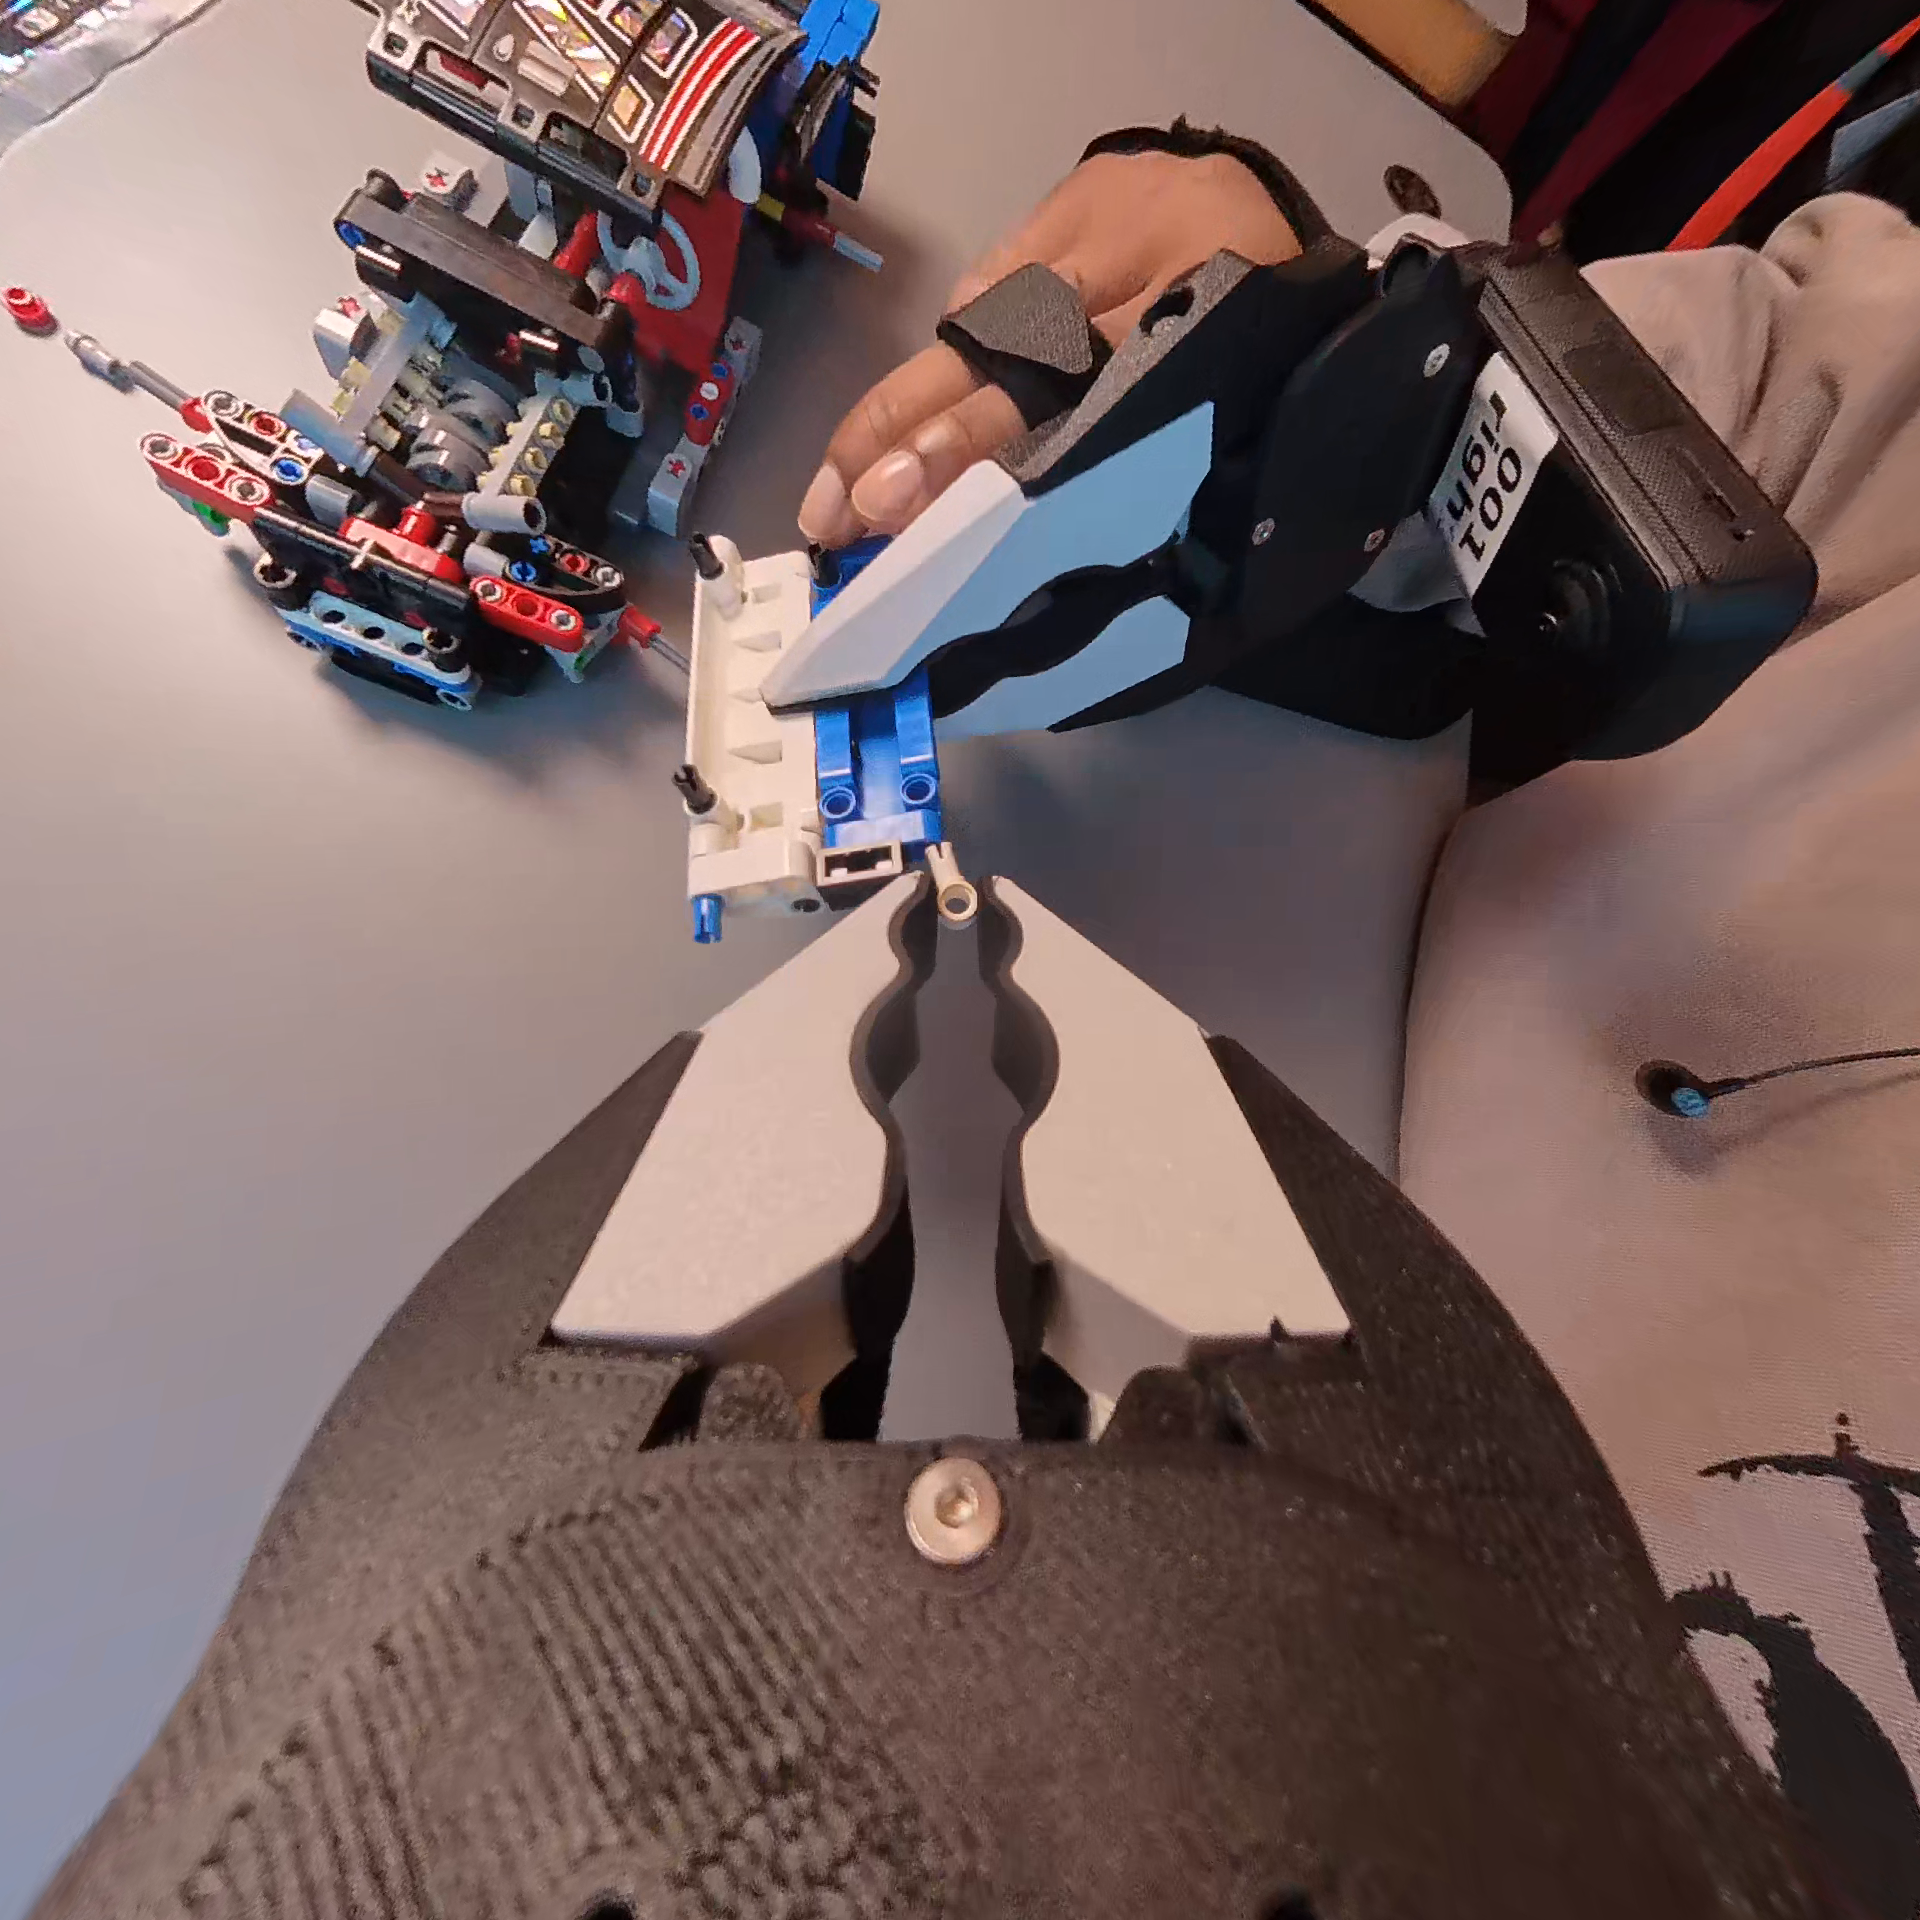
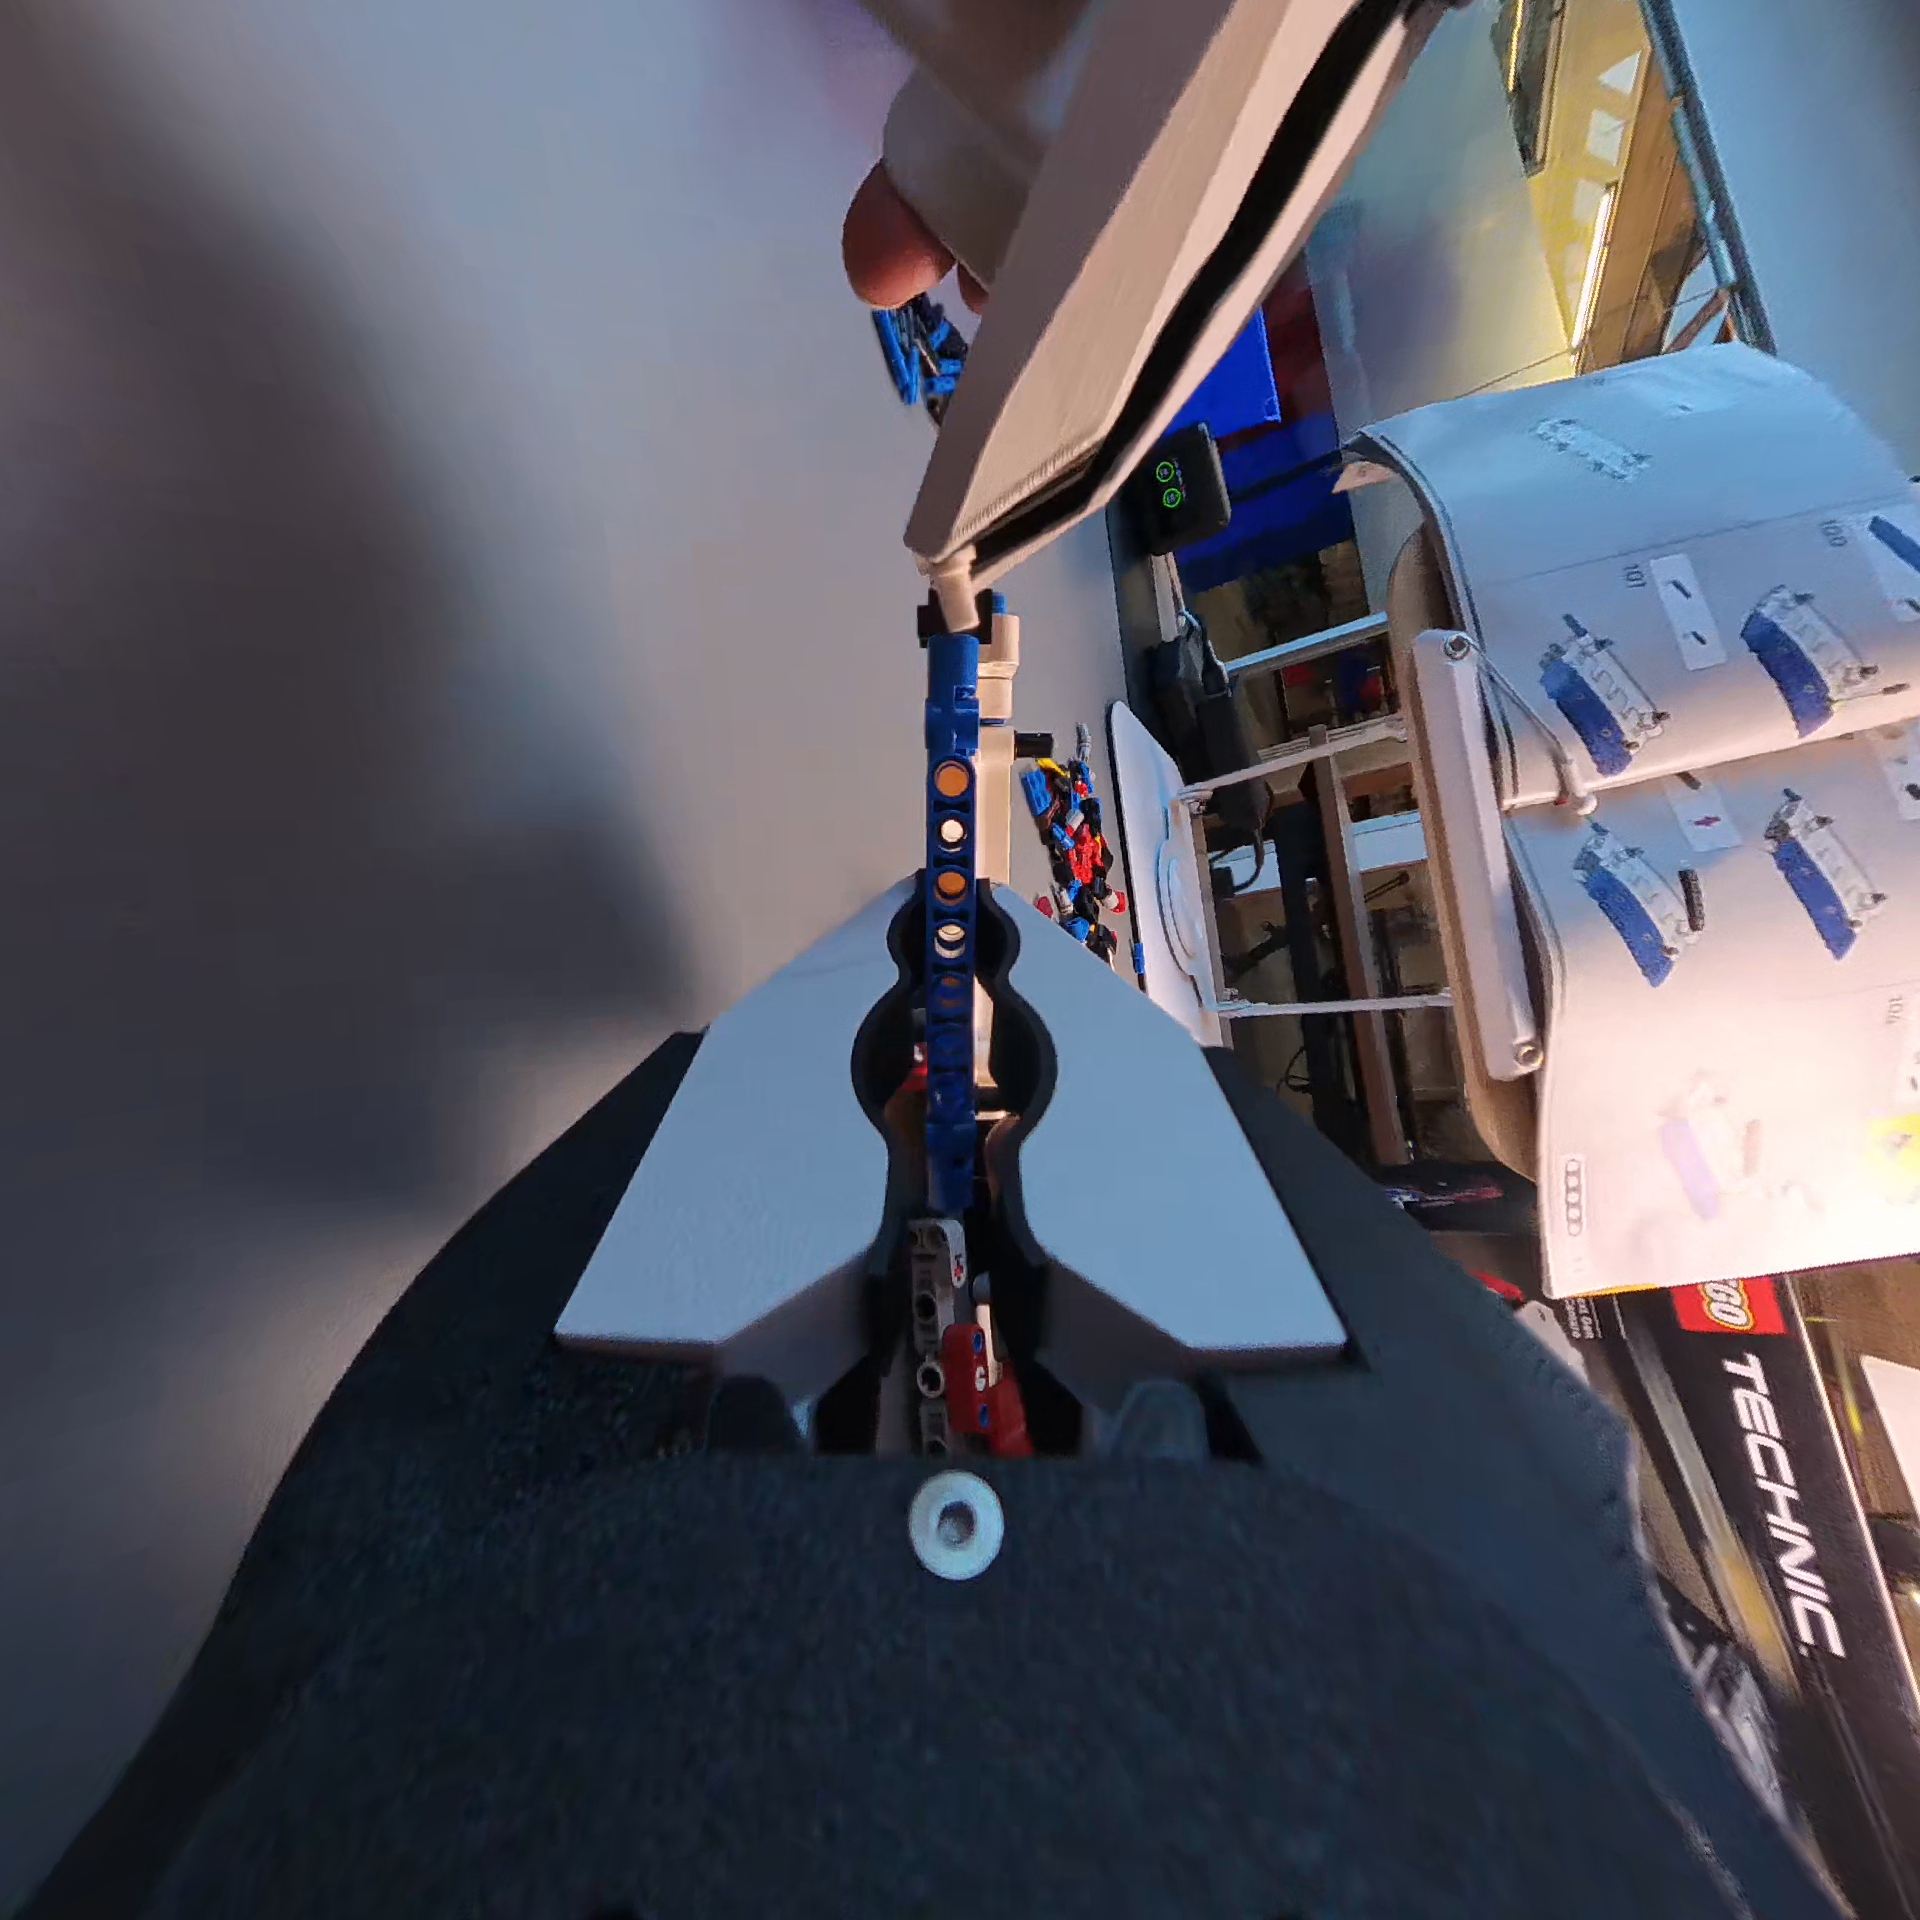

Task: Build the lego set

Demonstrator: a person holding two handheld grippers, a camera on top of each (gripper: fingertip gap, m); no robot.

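left wrist view | left tool (image 1: pixel 957 902) pinching tan pin (image 1: pixel 954 891) | right tool (image 1: pixel 831 665) clamping blue-white panel (image 1: pixel 774 774)

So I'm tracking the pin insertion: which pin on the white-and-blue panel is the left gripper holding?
The tan pin at the panel's near blue end, between the left gripper's fingertips; the black pins stick out from its white side.

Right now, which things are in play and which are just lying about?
In play:
left gripper pinching tan pin
right gripper clamping blue-and-white panel
instruction booklet

Lying about:
truck chassis
loose red piece
grey axle
parts pile
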